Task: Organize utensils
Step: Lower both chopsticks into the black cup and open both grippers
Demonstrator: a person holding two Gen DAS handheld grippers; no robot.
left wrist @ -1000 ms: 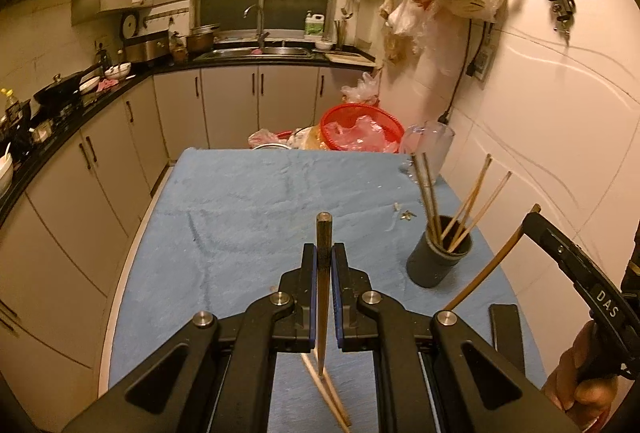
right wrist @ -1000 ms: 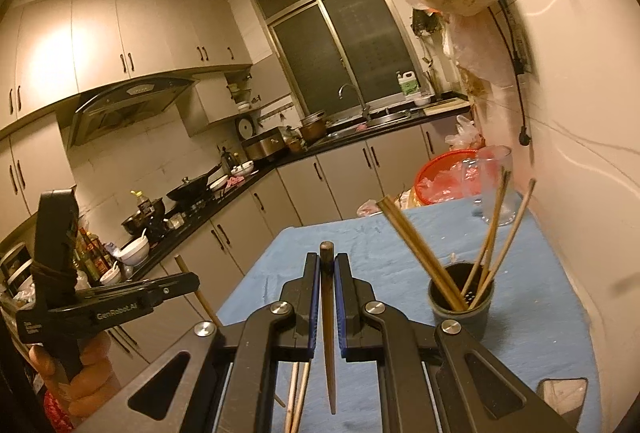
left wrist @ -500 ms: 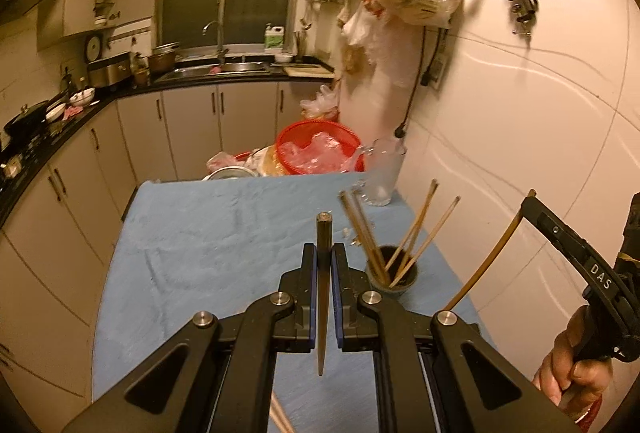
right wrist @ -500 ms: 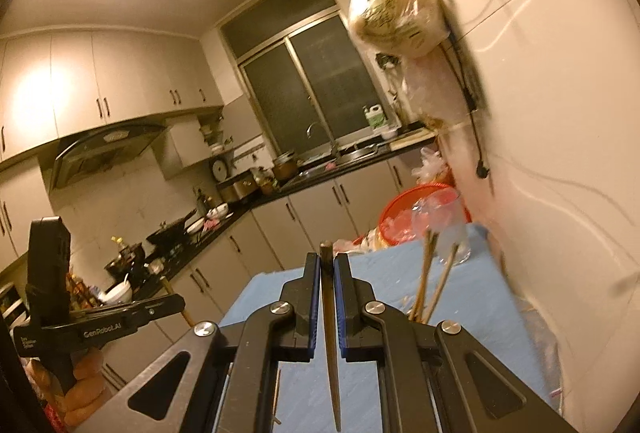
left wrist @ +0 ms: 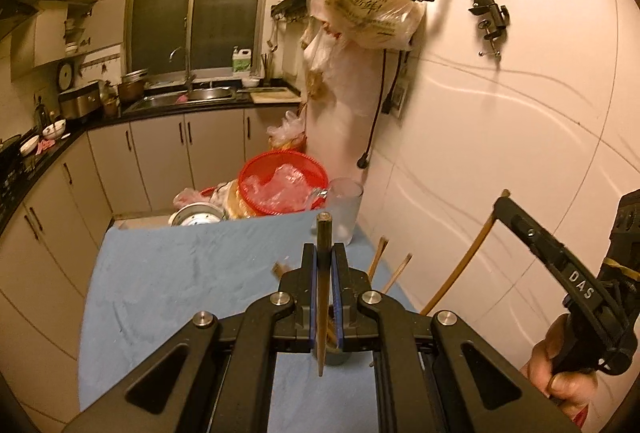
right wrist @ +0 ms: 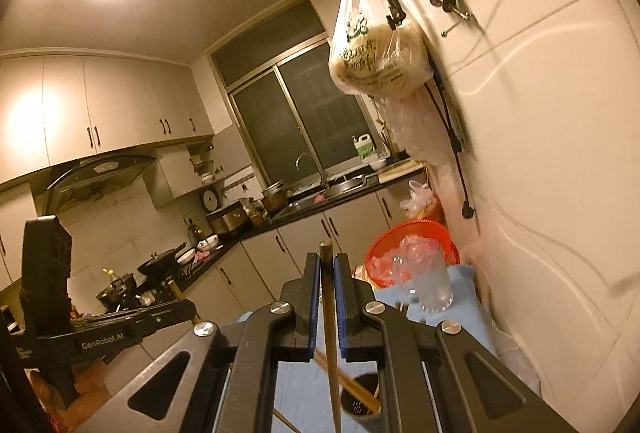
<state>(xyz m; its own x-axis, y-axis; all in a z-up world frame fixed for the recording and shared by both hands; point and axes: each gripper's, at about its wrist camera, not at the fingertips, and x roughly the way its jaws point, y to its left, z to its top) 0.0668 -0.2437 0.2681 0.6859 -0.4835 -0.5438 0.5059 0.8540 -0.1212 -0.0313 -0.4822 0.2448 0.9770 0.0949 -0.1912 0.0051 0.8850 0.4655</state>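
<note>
At the bottom centre of the left wrist view, the left tongs (left wrist: 324, 297) are pinching shut on a dark wooden chopstick (left wrist: 323, 273) that is standing nearly upright between the blue pads, its tip poking down below them. Behind the tongs, the dark holder cup (left wrist: 334, 355) is sitting on the blue-covered tabletop (left wrist: 180, 281), mostly hidden, with other chopsticks leaning out of it toward the right. At the right edge a hand is gripping the right tongs (left wrist: 505, 196), whose arm is showing the letters "DAS"; a pale chopstick is slanting down from their tips. A plastic bag (left wrist: 372, 5) printed with green characters, too blurred to read, is hanging in the upper middle.

Low in the right wrist view, the right tongs (right wrist: 328, 301) are likewise clamping shut on a chopstick (right wrist: 330, 333), held almost vertical. The holder cup (right wrist: 360, 399) is lying just below and right of them, with sticks already resting in it. At the lower left, the left tongs' arm is reading "GenRobot.AI".

Both sticks appear to be in transit to the cup. The next move is likely calling for lowering each tip over the cup's mouth, clear of the sticks already inside, then releasing one at a time.
</note>
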